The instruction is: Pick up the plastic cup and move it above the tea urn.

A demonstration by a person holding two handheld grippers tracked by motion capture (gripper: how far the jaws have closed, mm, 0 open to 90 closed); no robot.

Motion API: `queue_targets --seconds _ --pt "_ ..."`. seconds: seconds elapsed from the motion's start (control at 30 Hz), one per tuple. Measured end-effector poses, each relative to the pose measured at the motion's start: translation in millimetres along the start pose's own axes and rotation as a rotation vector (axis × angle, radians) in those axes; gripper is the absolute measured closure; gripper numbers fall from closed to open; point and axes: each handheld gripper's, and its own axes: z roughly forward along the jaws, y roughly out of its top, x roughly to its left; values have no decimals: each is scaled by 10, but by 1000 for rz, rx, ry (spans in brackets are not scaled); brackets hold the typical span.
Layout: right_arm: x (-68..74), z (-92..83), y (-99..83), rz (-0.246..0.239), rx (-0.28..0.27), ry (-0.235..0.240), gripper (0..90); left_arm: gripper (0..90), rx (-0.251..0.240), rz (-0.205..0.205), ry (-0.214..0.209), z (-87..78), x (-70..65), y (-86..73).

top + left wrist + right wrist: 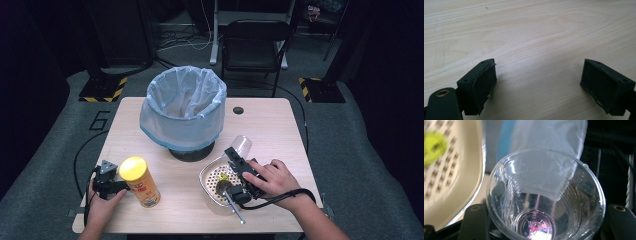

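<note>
My right gripper [236, 156] is shut on a clear plastic cup [242, 145], which lies tilted over the far edge of a cream perforated tray [210, 186]. In the right gripper view the cup [544, 195] sits between the two jaws of that gripper [546, 225] with its mouth toward the camera. A small yellow-green piece [432, 143] lies in the tray [454, 177]. At the table's front left, my left gripper [107, 181] is open beside a yellow canister [140, 181]. The left gripper [539, 85] has bare wood between its jaws.
A bin lined with a pale plastic bag [183, 107] stands at the middle back of the table [270, 125]. A metal handle [234, 204] sticks out from the tray toward the front edge. A black chair [252, 47] stands beyond the table.
</note>
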Motion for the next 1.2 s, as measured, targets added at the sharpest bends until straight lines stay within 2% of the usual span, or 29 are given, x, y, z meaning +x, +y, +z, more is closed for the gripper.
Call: queue_targets --seconds 0.07,0.1,0.13,0.17,0.2,0.27,0.3,0.33,0.37,0.5,0.67,0.7,0.77,0.9,1.07,1.1,1.2 --pt "-29 14 -41 130 -10 2 349 127 -13 -4 2 10 -5 -5" --pt "-29 26 -76 221 -19 11 347 127 -12 -4 3 9 -4 -5" --pt "-28 34 -98 268 -16 23 346 127 -14 -8 0 11 -7 -6" --pt "-28 34 -98 268 -16 23 346 127 -14 -8 0 11 -7 -6" --pt "-38 47 -145 348 -13 32 345 127 -12 -2 3 9 -2 -5" --pt "-71 60 -208 436 -27 53 345 127 -13 -2 3 10 -2 -5" --pt "-71 60 -208 436 -27 53 345 127 -13 -2 3 10 -2 -5" --pt "-116 86 -292 580 -37 94 344 127 -12 -2 3 9 -3 -5" --pt "-138 100 -329 623 -47 107 344 127 -13 -3 3 10 -3 -5" --pt "-232 163 -532 891 -79 183 344 127 -14 -1 3 10 -1 -4" --pt "-268 201 -729 1110 -121 245 345 128 -13 -1 3 10 -2 -4" --pt "-268 201 -729 1110 -121 245 345 128 -13 -1 3 10 -2 -4" --pt "-264 218 -787 1202 -146 286 345 127 -13 -2 3 10 -2 -5" --pt "-279 241 -852 1325 -197 347 345 127 -13 -4 3 9 -4 -5" --pt "-358 269 -869 1371 -221 394 344 128 -9 -1 3 6 -2 -3" --pt "-416 285 -865 1408 -231 435 344 128 -10 -3 3 7 -4 -4" --pt "-506 314 -841 1416 -236 456 344 128 -5 -8 1 3 -8 -6"
